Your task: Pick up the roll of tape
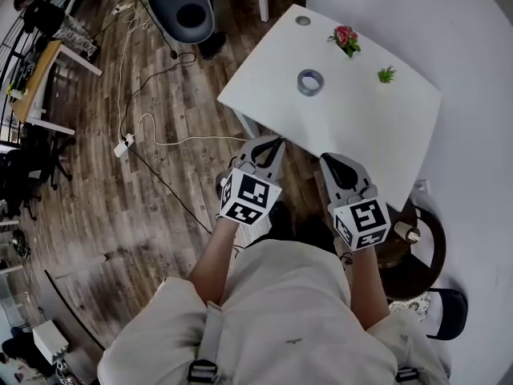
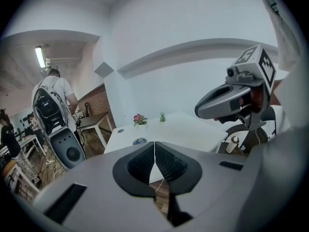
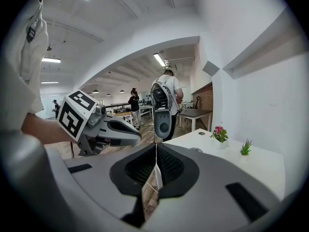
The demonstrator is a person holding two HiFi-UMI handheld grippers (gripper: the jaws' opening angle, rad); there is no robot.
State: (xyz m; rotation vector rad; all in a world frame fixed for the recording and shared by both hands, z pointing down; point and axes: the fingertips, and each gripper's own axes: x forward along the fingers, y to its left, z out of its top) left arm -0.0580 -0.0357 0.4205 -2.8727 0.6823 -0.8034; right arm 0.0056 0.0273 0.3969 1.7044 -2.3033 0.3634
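Clamped shut on nothing at the left gripper (image 2: 154, 151), ribbed pads meeting in a thin seam. Same at the right gripper (image 3: 156, 161): closed tight and empty. Held side by side just short of the near edge of the white table (image 1: 377, 143), above wooden floor (image 1: 160, 199), noses aimed toward the tabletop and tilted a little downward. Ahead on the table, well apart from either: roll of tape (image 1: 310, 82), lying flat on its side face, hole turned up, axis upright, round from above with no long side to point anywhere. Beyond it, toward the far edge: pink-flowered plant (image 1: 345, 39), small green plant (image 1: 387, 74), round grommet (image 1: 302, 21) near the corner.
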